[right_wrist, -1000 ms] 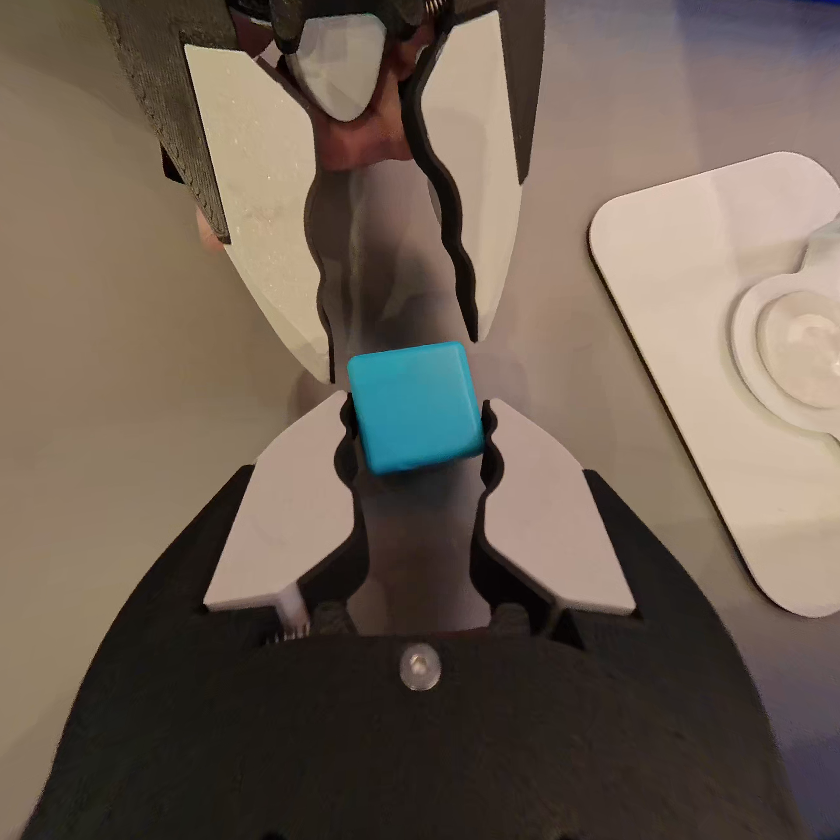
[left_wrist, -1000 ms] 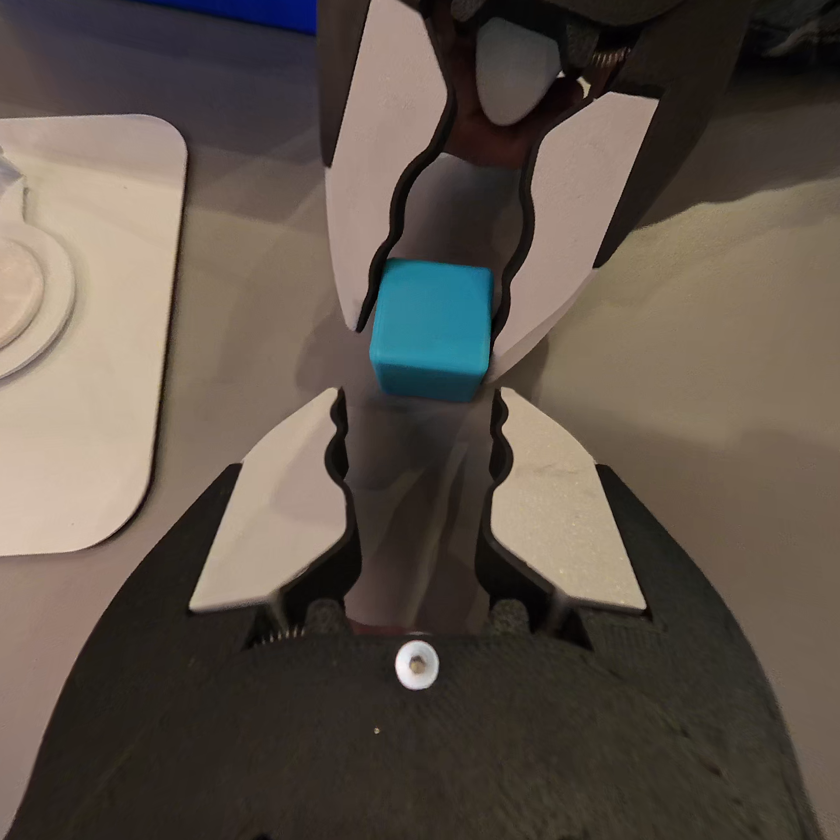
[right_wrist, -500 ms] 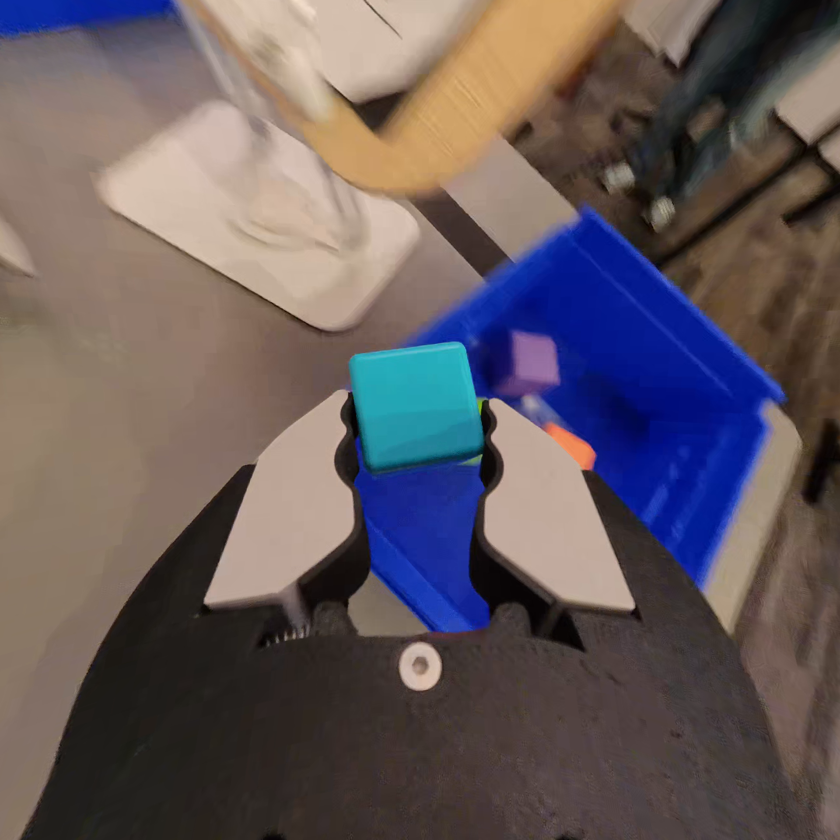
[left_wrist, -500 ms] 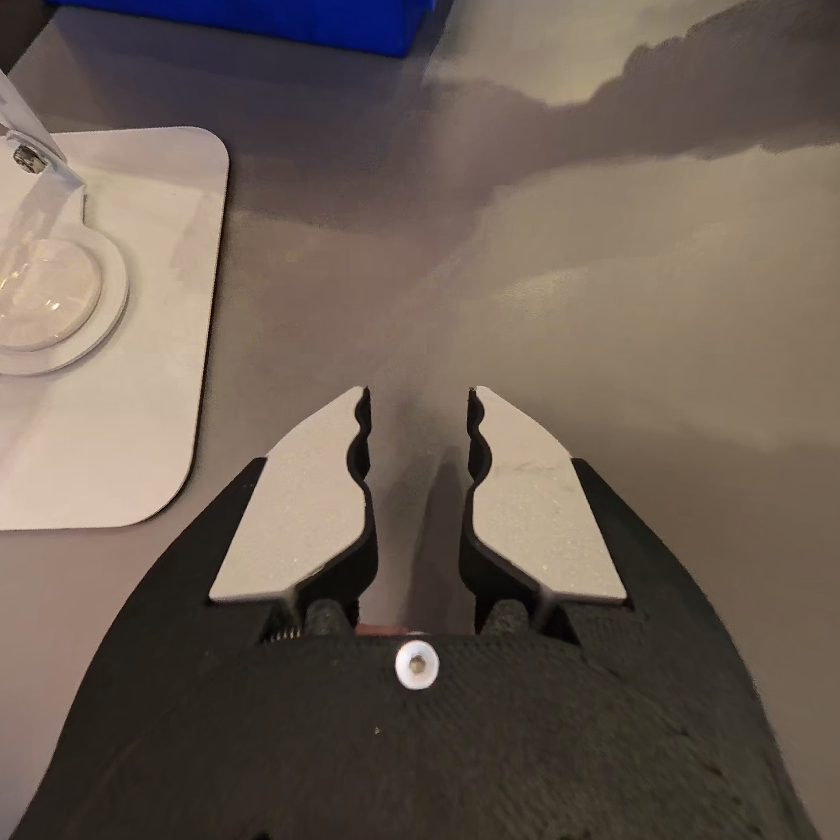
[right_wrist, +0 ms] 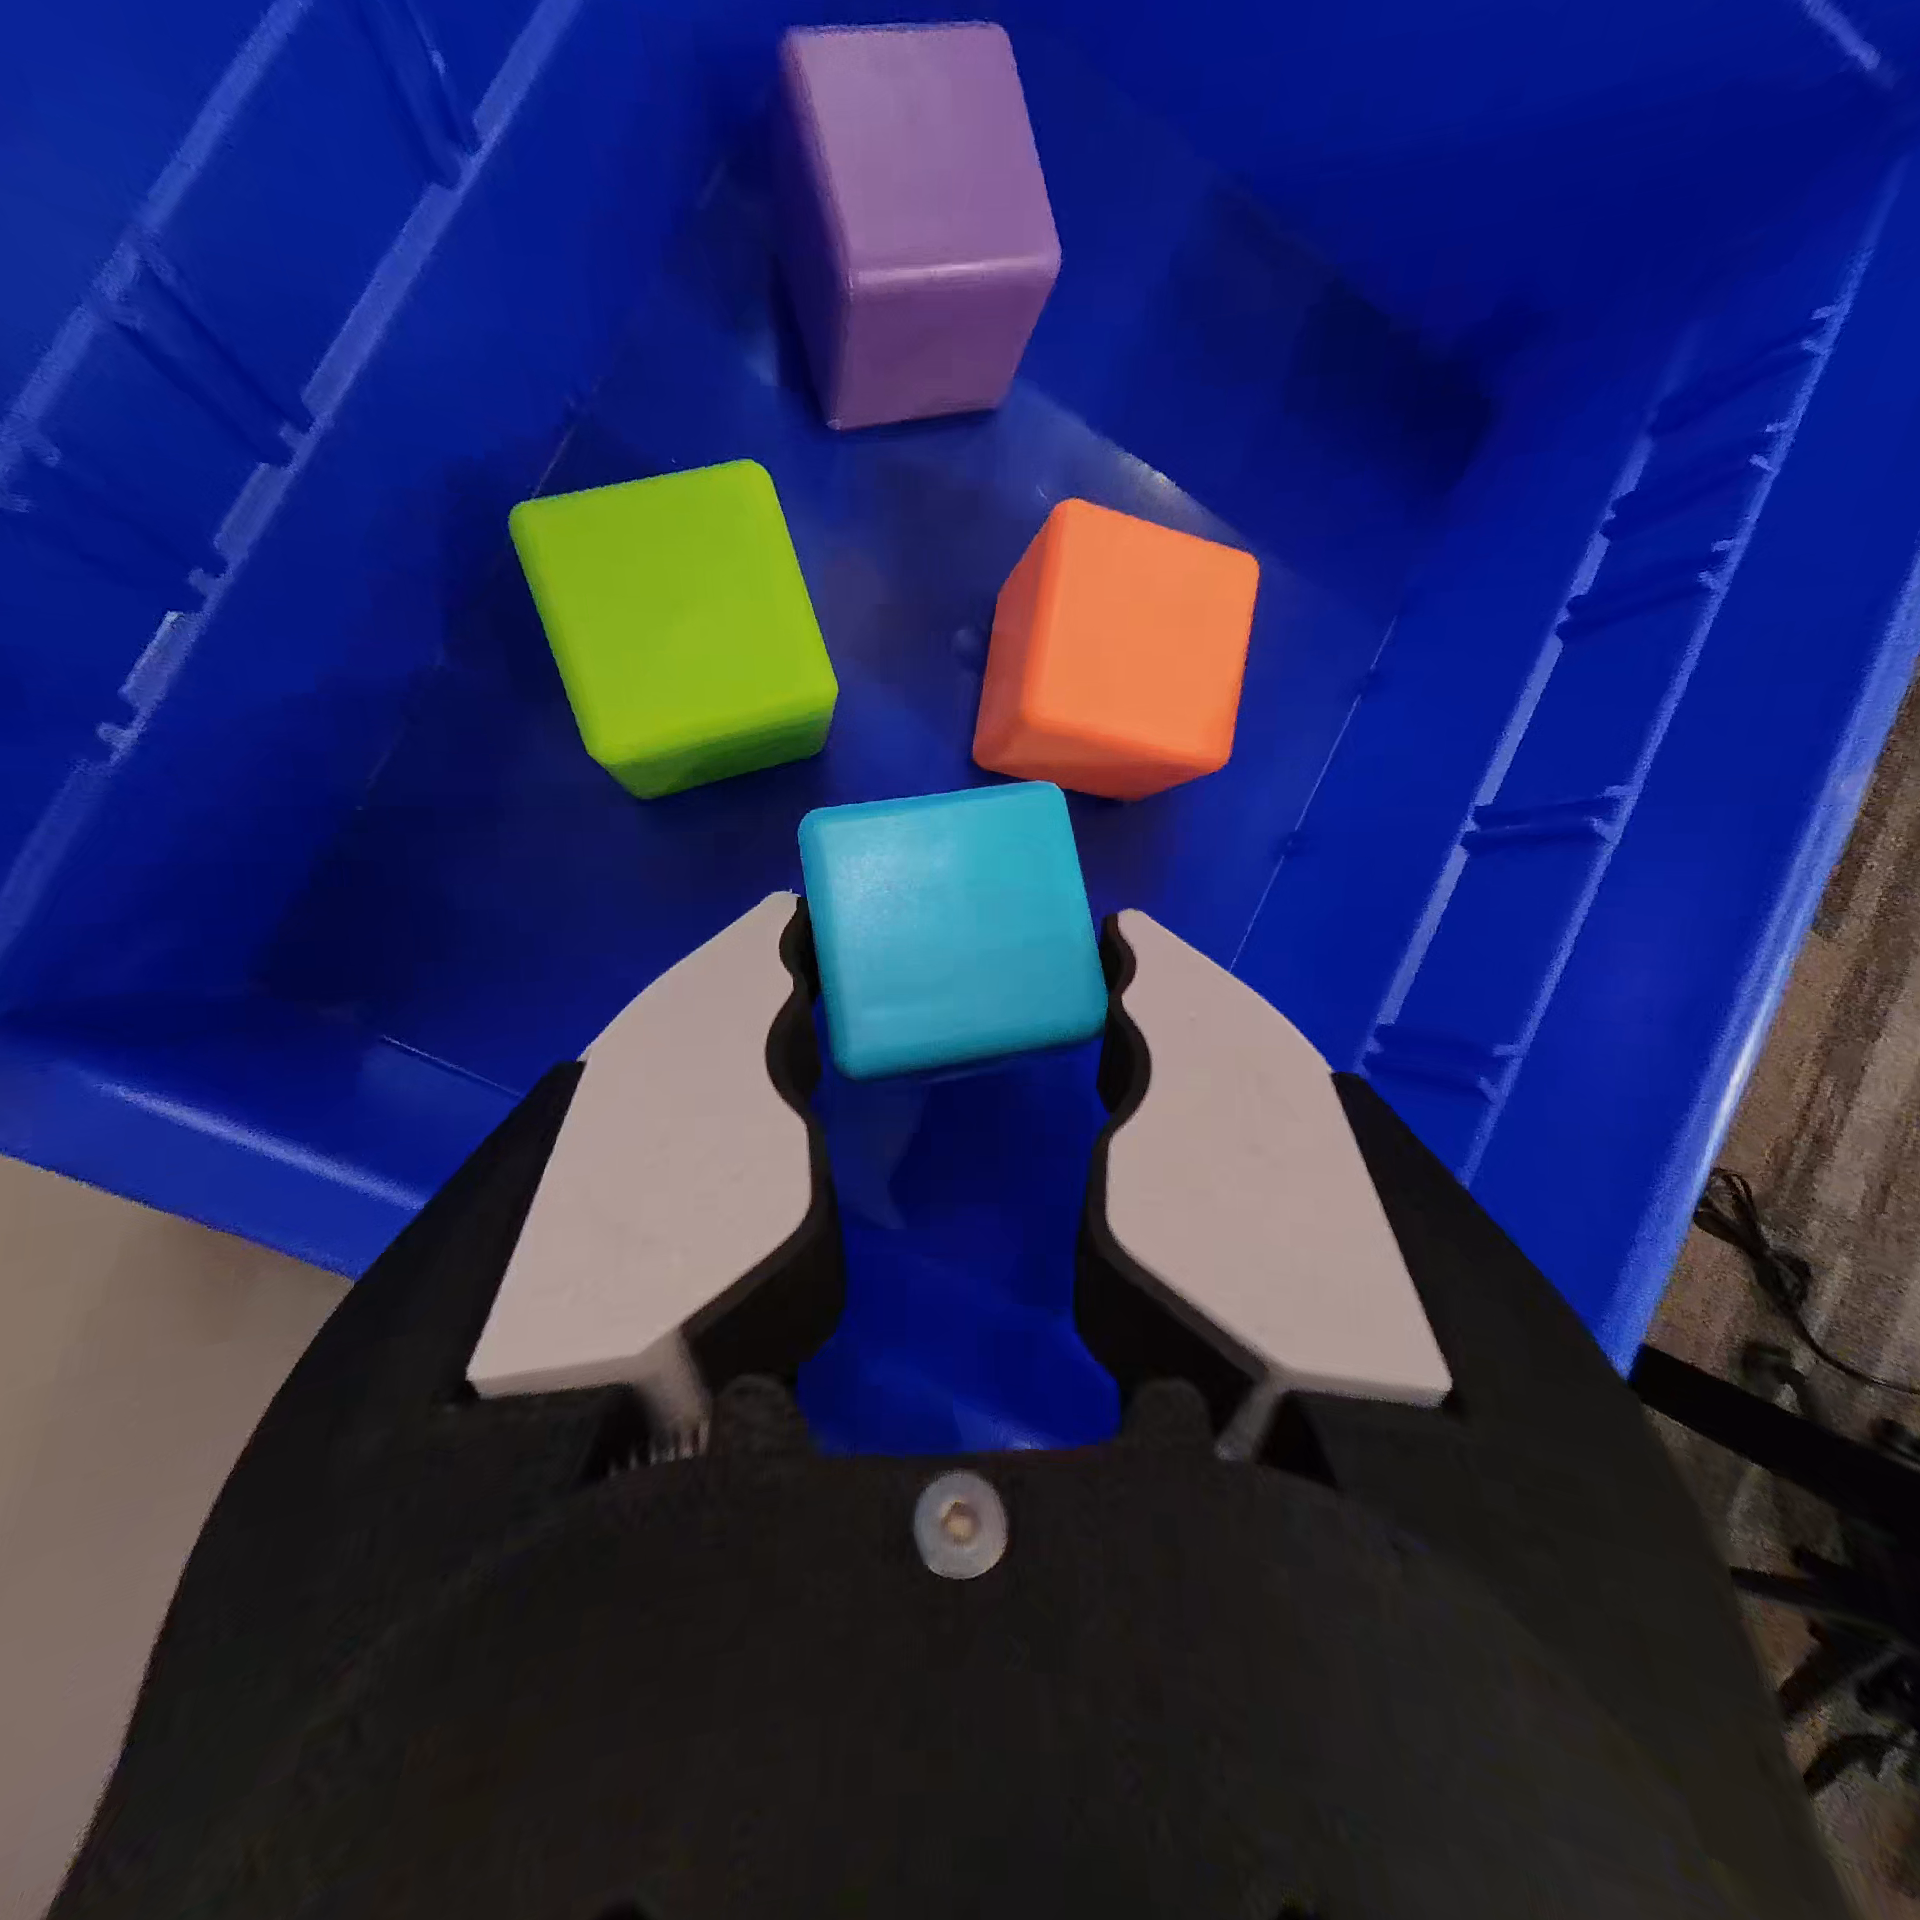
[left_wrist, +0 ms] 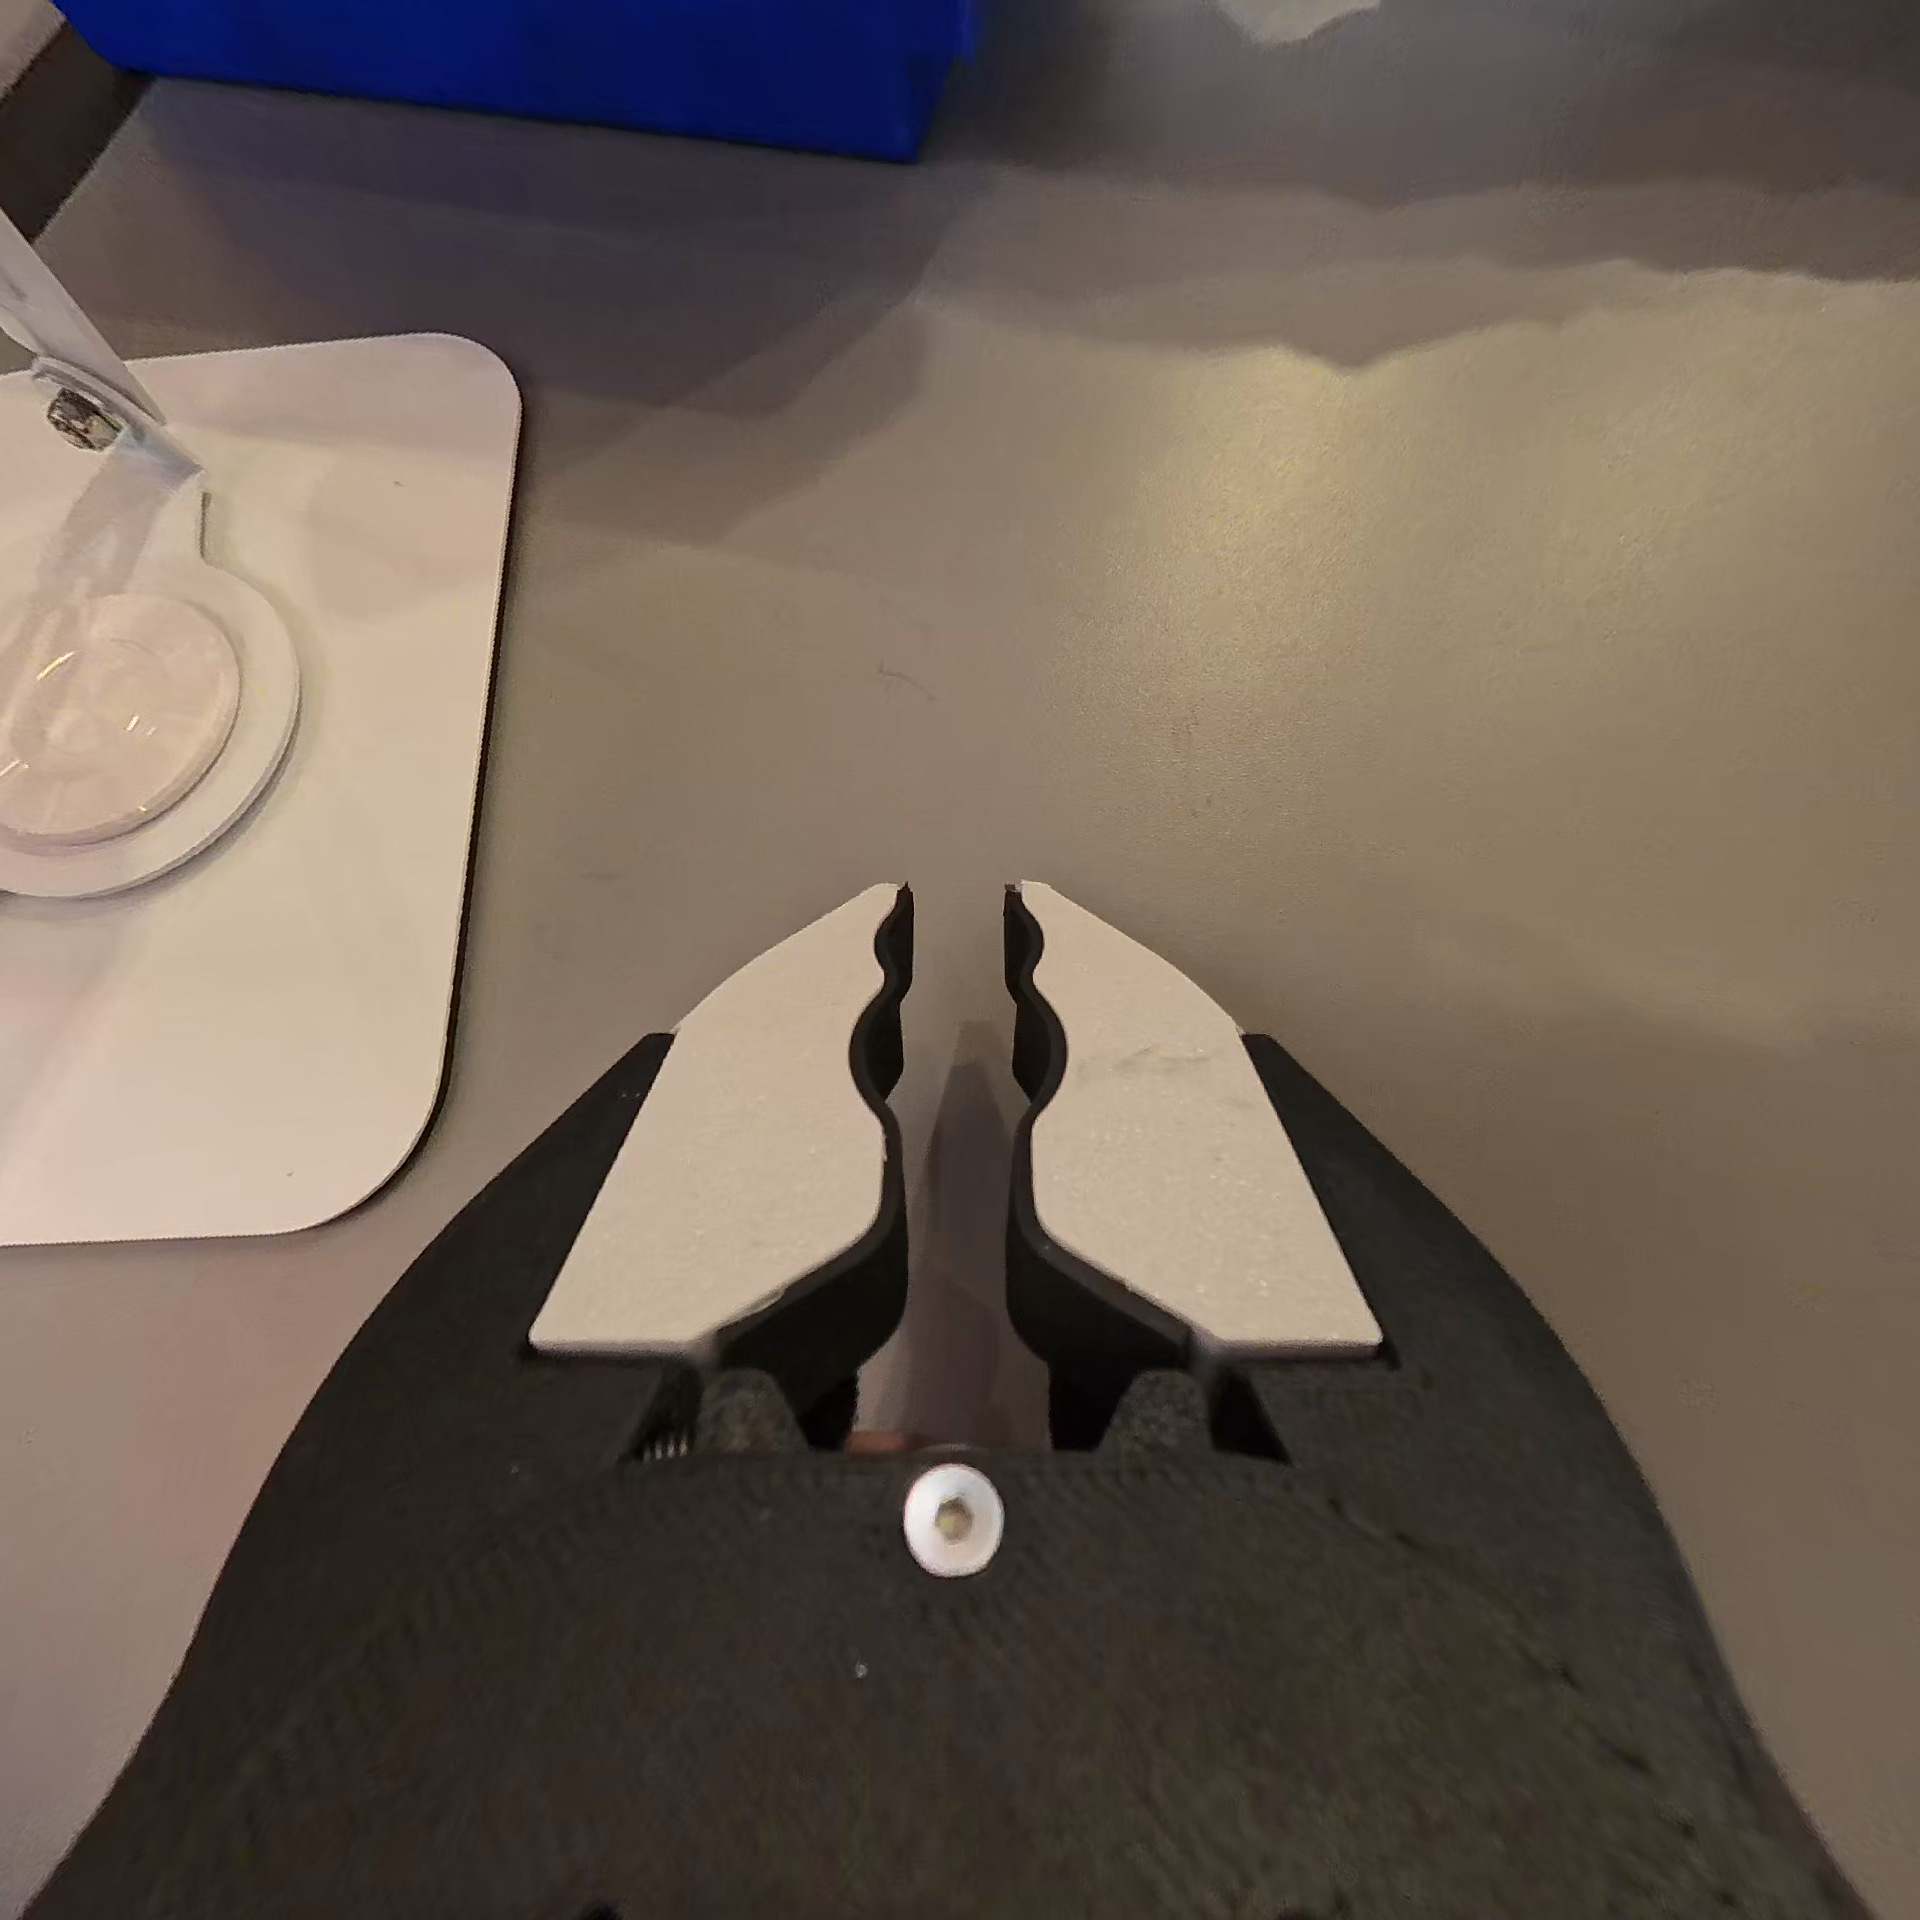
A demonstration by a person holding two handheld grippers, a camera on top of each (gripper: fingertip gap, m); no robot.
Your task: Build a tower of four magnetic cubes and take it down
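No tower stands on the counter (left_wrist: 1299, 623). The right tool (right_wrist: 954, 920) clenches the teal cube (right_wrist: 951, 925) over the blue bin (right_wrist: 1558, 582); green (right_wrist: 675, 623), orange (right_wrist: 1117, 644) and purple (right_wrist: 920, 208) cubes lie inside toward twelve o'clock. The left tool (left_wrist: 957, 891) hangs nearly closed, empty. Likely only this last drop remains.

surface: grey tabletop (left_wrist: 1351, 644), soft shadows cast | floor: brown carpet (right_wrist: 1839, 935), black cables seen | left: white stand base (left_wrist: 343, 831)

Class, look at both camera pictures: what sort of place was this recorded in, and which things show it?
Probably an indoor lab or office workspace. A plain grey table carries a blue plastic bin of coloured cubes and a white stand base; beside the bin, cables trail over the floor.
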